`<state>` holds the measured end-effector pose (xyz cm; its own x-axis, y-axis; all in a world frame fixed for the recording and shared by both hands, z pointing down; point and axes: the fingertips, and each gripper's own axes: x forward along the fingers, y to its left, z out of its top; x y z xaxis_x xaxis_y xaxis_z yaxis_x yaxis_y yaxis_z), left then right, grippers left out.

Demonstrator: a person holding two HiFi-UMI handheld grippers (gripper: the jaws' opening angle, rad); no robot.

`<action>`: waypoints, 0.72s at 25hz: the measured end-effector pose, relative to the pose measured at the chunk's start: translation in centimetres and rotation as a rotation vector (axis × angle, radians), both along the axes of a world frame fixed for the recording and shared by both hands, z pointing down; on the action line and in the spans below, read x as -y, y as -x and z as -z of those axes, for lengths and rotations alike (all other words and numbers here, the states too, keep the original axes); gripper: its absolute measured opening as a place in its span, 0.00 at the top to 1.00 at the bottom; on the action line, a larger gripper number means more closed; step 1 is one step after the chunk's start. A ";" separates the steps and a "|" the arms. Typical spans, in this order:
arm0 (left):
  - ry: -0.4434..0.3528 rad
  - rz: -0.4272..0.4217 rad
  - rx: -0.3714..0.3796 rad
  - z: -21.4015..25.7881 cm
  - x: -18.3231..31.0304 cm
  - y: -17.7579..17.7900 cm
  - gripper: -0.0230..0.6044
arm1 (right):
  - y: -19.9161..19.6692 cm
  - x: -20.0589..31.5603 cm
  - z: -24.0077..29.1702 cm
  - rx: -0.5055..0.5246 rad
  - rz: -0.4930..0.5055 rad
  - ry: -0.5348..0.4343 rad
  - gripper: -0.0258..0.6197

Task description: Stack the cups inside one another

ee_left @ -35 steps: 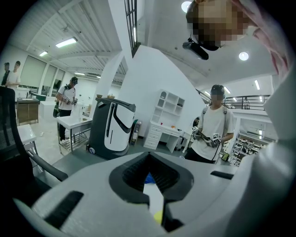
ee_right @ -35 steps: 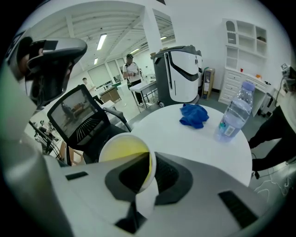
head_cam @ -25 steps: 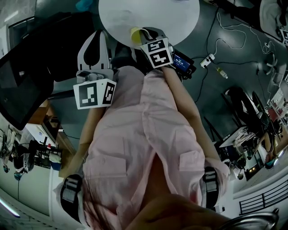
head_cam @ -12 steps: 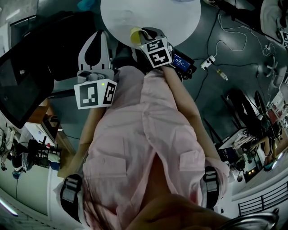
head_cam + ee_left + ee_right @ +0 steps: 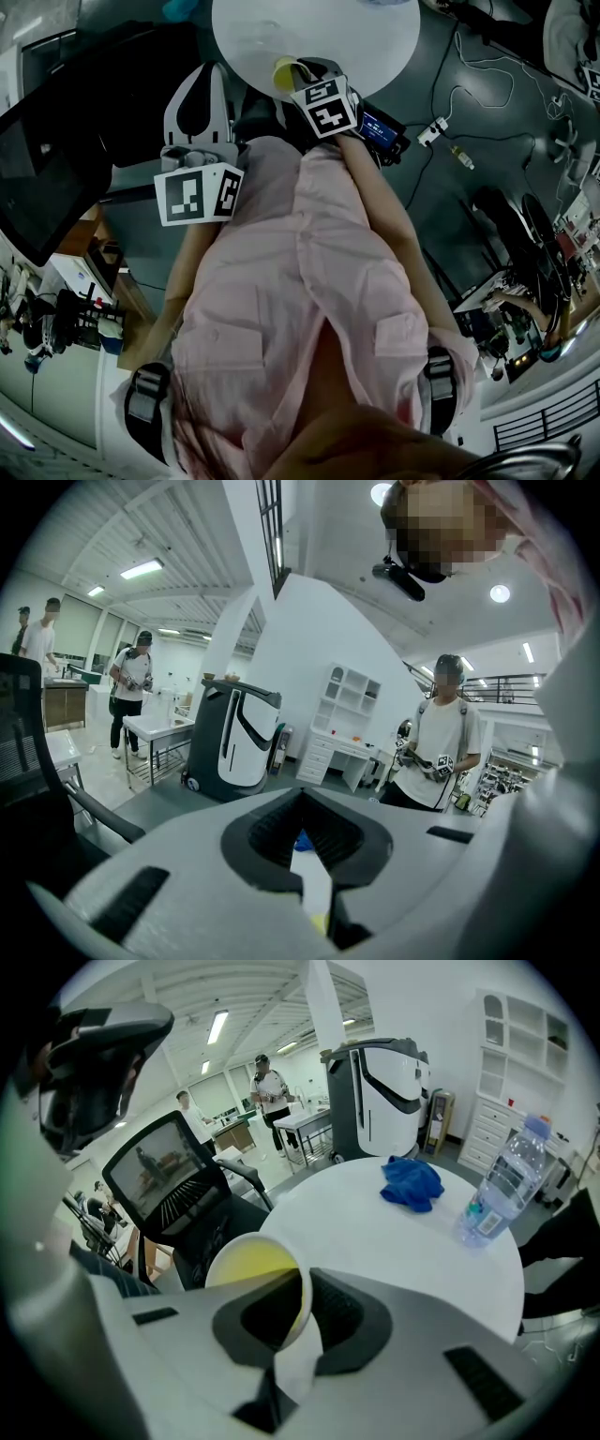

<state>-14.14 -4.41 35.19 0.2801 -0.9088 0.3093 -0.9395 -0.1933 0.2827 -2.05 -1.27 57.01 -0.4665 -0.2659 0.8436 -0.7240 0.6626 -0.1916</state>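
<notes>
Tabletop (image 5: 361, 42), round and white, lies at the far end of the head view. Near of it, the person's pink shirt (image 5: 300, 309) fills the middle of that view. A black office chair (image 5: 187, 1208) stands just off the table's left edge.

The left gripper (image 5: 208, 67) hangs off the table's near-left edge, over dark floor and nearer than the right one. In its own view its jaws are drawn almost together. Only a thin slit shows between them, with nothing in it.

The right gripper (image 5: 298, 67) reaches over the table's near edge. Its jaws are pinched on the wall of one cup (image 5: 248, 1274), one jaw inside the rim and one outside.

A clear water bottle (image 5: 502, 1185) stands upright at the far right of the table. A crumpled blue cloth (image 5: 412, 1183) lies just left of it. The cup, white outside and yellow inside, sits tilted at the table's near-left edge, well apart from both.
</notes>
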 end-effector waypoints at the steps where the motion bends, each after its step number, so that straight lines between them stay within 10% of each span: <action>1: 0.001 0.001 0.000 0.0 0.0 0.0 0.94 | 0.0 0.1 0.0 0.000 -0.001 -0.005 0.90; 18: 0.005 0.008 -0.009 -0.1 -0.1 0.5 0.94 | -0.1 0.3 0.3 -0.010 -0.014 -0.019 0.83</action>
